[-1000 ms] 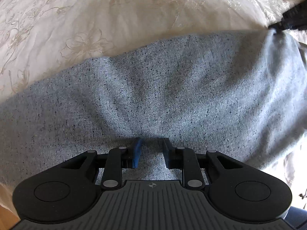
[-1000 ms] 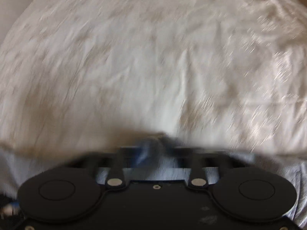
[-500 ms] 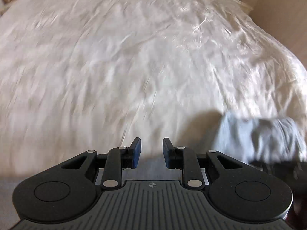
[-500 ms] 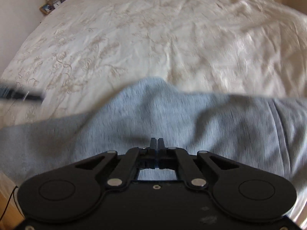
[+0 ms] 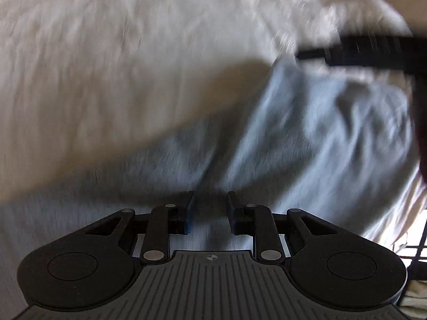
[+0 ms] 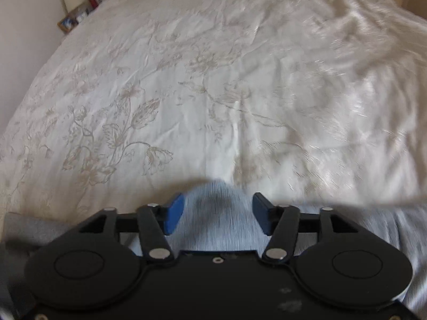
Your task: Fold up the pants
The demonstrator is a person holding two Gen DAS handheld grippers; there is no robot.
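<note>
Right gripper jaws opening since earlier (pants between), left gripper unchanged

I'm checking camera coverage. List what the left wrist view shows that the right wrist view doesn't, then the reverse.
Left wrist only: the left gripper, jaws slightly apart with nothing between them, and the right gripper seen as a dark blur at the pants' far corner. Right wrist only: a cluttered nightstand and the right gripper close up, opening, a hump of pants between its pads. Both: grey pants on the white bedspread.
</note>
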